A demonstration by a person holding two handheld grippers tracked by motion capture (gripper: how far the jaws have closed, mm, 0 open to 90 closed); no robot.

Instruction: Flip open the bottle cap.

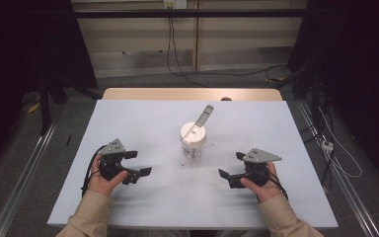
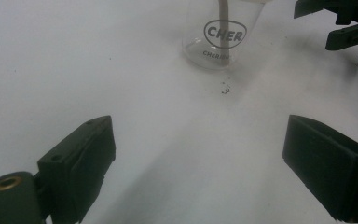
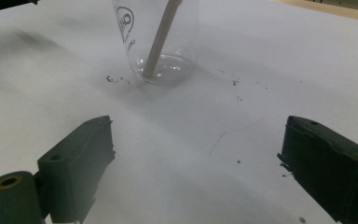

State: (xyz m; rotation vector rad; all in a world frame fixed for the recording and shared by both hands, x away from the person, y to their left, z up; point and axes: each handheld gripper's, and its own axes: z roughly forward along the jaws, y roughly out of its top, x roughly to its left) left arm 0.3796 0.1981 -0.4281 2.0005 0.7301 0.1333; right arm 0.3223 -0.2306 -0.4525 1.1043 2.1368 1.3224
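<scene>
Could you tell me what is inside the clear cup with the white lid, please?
A pale straw or stick stands slanted inside the clear cup, its lower end resting on the cup's bottom. The cup looks otherwise empty. From above, the white lid covers the inside.

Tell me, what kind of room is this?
Probably a lab or recording workspace, not a home. A table covered in plain white carries one clear cup, dark curtains hang at both sides, and loose cables trail over the floor behind.

jar (image 2: 221, 39) top cropped, printed lettering partly unreadable
</scene>
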